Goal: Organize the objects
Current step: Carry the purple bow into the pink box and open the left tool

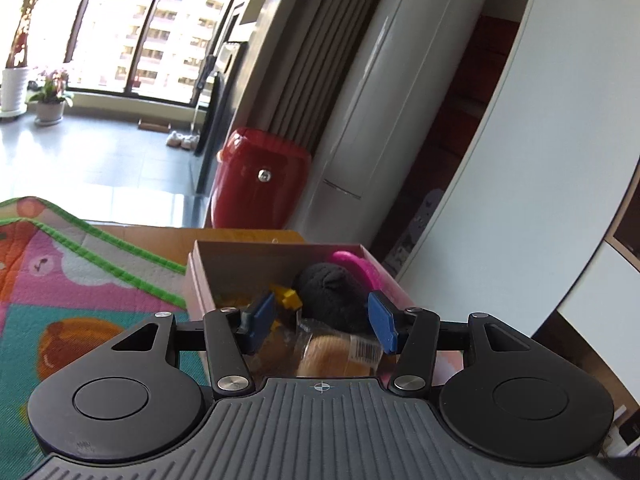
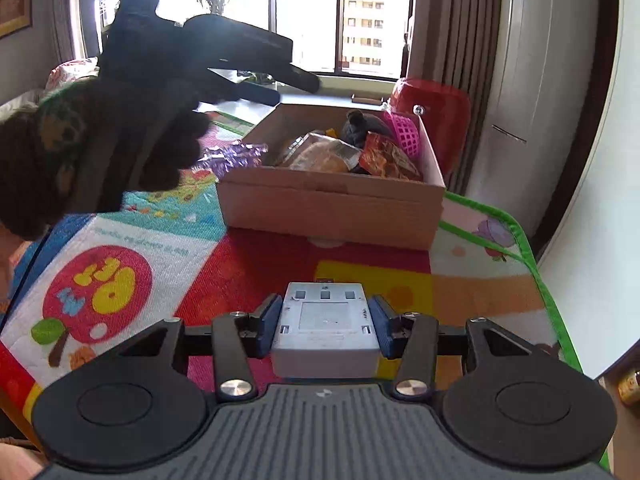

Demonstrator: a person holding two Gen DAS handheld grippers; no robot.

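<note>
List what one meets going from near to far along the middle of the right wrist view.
Right gripper clamping a flat grey plastic device → colourful play mat → open brown cardboard box holding assorted items → red plastic bin → window.

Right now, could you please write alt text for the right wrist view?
The right gripper clamps a grey device above a colourful play mat. Beyond, a cardboard box holds snacks and toys; the left gripper hovers near it.

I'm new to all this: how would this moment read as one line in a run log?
left tool: open, above cardboard box | right tool: shut on grey device, over play mat | box: part filled
</note>
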